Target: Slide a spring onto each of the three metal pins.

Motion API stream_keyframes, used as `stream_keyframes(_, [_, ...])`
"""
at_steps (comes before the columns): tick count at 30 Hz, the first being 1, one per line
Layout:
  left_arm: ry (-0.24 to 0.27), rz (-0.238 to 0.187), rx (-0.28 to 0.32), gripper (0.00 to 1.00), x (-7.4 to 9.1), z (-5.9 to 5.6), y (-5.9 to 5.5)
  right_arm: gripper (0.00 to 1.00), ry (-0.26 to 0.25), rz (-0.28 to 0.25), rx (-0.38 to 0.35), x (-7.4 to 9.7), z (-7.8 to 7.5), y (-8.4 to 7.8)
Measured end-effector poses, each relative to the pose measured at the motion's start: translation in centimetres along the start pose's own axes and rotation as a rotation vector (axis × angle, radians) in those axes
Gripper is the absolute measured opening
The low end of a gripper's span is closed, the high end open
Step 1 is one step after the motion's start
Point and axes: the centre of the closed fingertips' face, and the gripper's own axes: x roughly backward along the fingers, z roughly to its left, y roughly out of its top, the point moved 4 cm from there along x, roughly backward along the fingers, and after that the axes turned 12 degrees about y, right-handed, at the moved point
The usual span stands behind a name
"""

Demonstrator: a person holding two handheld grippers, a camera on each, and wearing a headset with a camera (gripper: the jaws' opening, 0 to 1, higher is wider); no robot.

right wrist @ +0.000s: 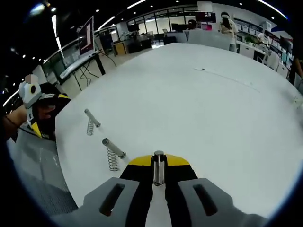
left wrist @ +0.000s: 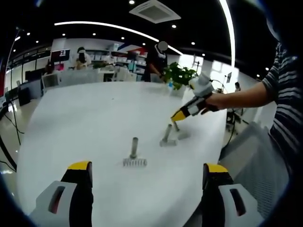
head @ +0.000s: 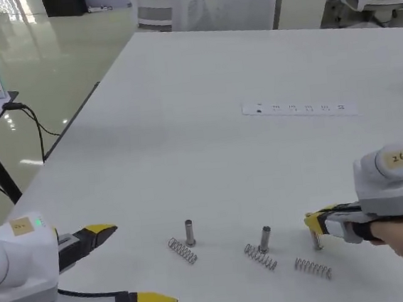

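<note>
Evidently all three springs (head: 260,257) lie loose, unthreaded; right gripper (head: 314,221) clamps the three-o'clock pin (head: 316,240), left gripper (head: 142,265) gapes empty.

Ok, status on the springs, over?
Right hand-held gripper shut on rightmost pin. Left hand-held gripper open, hovering. Three springs lying loose beside pins, none threaded. Nothing blocking.
</note>
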Motion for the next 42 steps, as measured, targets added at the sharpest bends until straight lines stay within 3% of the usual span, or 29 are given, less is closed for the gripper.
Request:
stream_keyframes(11, [-0.001, -0.033, 0.014, 0.94, 0.2, -0.2, 0.8, 0.05, -0.005, -0.023, 0.027, 0.4, 0.1, 0.0])
stream_keyframes(22, [0.001, -0.026, 0.016, 0.94, 0.4, -0.3, 0.2, 0.05, -0.024, -0.045, 0.079, 1.1, 0.7, -0.6])
stream_keyframes(42, [-0.007, -0.041, 0.022, 0.94, 0.0, -0.7, 0.3, 0.06, -0.038, -0.053, 0.115, 1.6, 1.1, -1.4])
